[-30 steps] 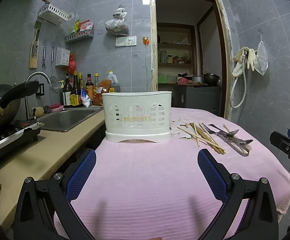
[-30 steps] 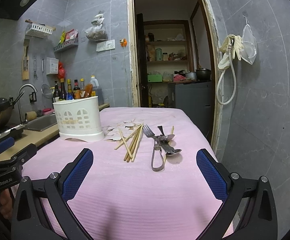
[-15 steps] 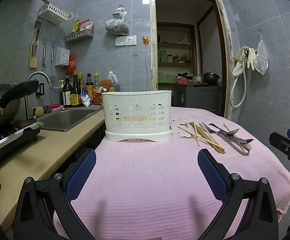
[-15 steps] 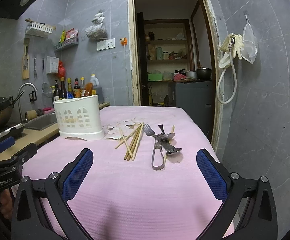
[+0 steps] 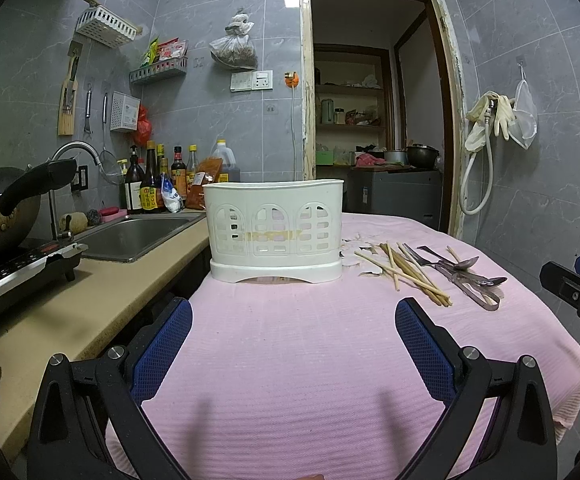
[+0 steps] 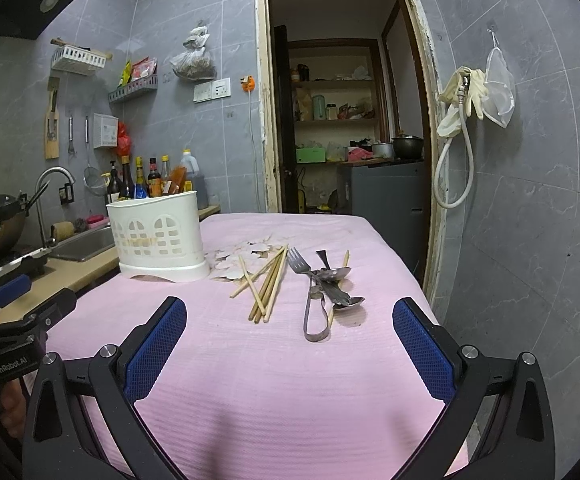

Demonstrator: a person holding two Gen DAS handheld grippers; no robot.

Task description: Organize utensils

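1. No displacement is noted against the frames of the preceding second: both grippers are held as before, short of the work and above the pink cloth. The task is therefore judged not yet begun.
2. Left gripper: jaws spread wide, nothing between them; it is aimed at the white caddy, which stands at the cloth's left edge (contents cannot be told through the slots).
3. Chopsticks are recorded loose, just right of the caddy, over pale scraps.
4. Further right, a fork, spoons and a looped metal tool lie in one touching heap.
5. Right gripper: jaws spread, empty, facing the heap.
6. Writing: "GenRobot.AI" is read on the left gripper's body in the right view; bottle labels are illegible.
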